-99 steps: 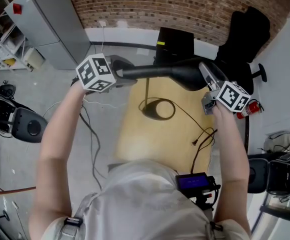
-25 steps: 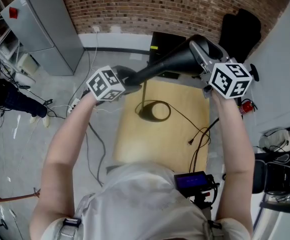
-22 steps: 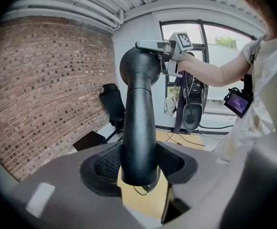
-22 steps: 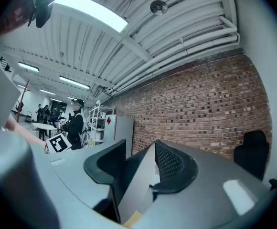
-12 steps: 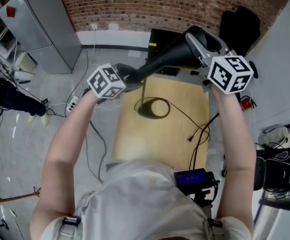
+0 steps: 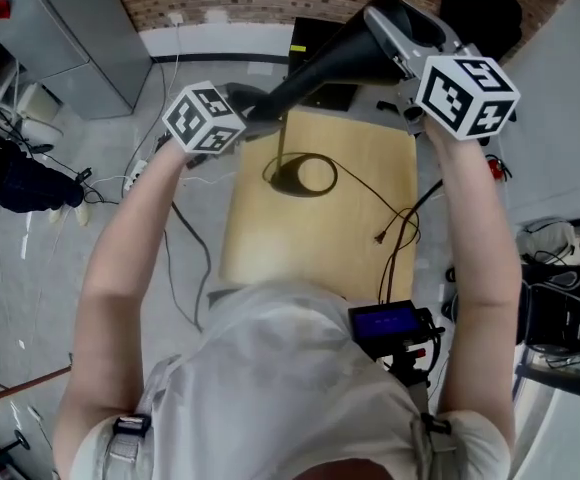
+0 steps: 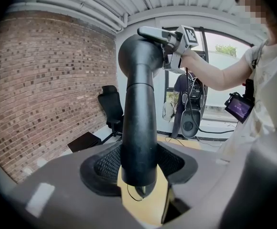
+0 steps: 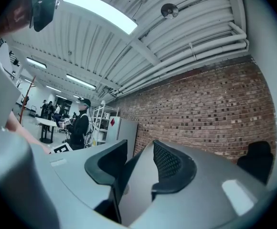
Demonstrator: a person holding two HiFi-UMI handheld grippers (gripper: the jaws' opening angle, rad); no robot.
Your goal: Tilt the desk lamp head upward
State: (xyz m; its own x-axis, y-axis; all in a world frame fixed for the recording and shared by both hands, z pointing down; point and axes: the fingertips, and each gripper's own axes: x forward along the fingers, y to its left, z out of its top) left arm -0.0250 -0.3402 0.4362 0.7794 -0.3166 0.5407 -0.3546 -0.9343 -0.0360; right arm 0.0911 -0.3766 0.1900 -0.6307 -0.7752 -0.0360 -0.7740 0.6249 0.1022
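A black desk lamp stands with its ring base (image 6: 300, 174) on a small wooden table (image 6: 320, 238). My left gripper (image 6: 255, 103) is shut on the lamp arm (image 6: 300, 78); in the left gripper view the black tube (image 7: 138, 137) sits between the pads (image 7: 107, 163). My right gripper (image 6: 402, 46) grips the rim of the lamp head (image 6: 375, 28), which points up and to the right. In the right gripper view (image 8: 138, 171) the grey inner face of the shade (image 8: 133, 185) lies between the jaws, which have just been closing on it.
The lamp's cable (image 6: 395, 230) runs loose over the table's right side. A black office chair (image 6: 482, 8) and a black box (image 6: 315, 40) stand beyond the table, a grey cabinet (image 6: 65, 28) at the far left. A person (image 8: 79, 128) stands by shelves.
The right gripper has risen with the lamp head, which now tilts more steeply upward. The left gripper has stayed on the lamp arm.
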